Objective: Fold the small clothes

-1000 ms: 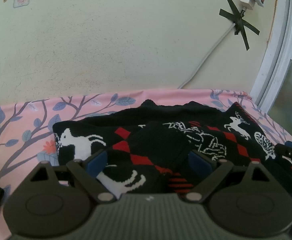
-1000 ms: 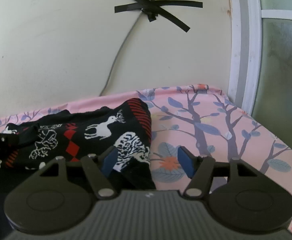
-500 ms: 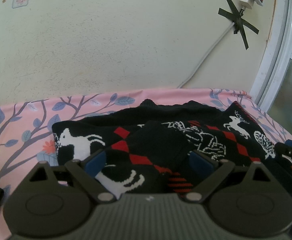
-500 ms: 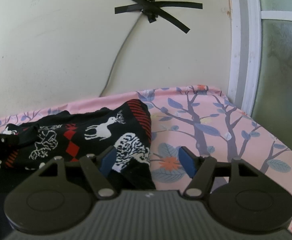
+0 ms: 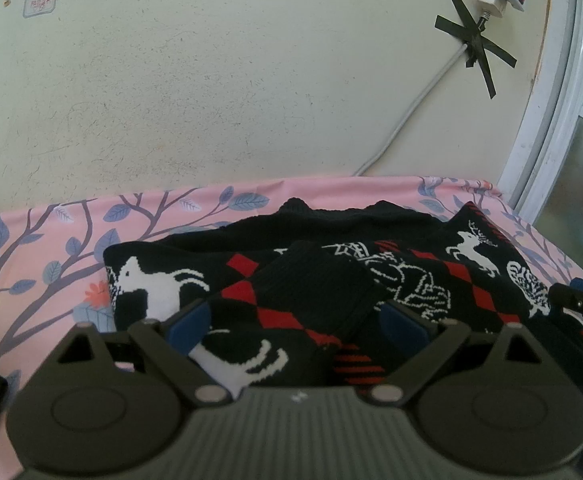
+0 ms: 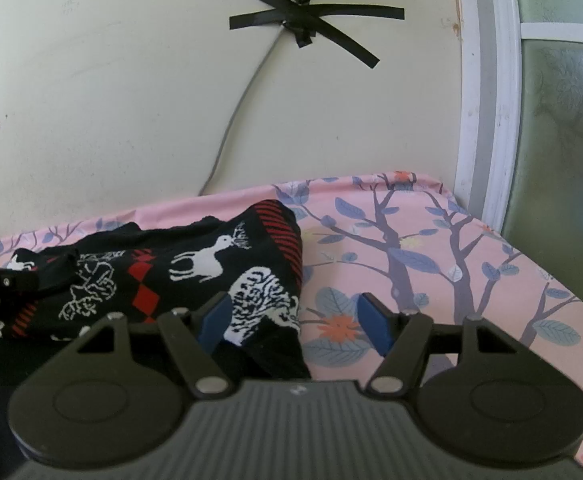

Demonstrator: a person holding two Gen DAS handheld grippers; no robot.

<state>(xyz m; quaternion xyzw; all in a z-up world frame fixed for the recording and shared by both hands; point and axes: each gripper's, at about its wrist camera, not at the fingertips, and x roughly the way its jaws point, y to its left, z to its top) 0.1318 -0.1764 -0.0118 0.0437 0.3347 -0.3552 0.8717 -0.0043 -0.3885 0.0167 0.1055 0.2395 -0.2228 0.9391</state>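
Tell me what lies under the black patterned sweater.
The sweater lies on a pink sheet printed with branches and leaves, which shows all around it. Whatever sits directly beneath the knit is covered.

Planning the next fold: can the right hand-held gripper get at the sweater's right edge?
Probably yes. The right hand-held gripper is open, the sweater edge lies between its blue fingers, and nothing covers it on the pink sheet.
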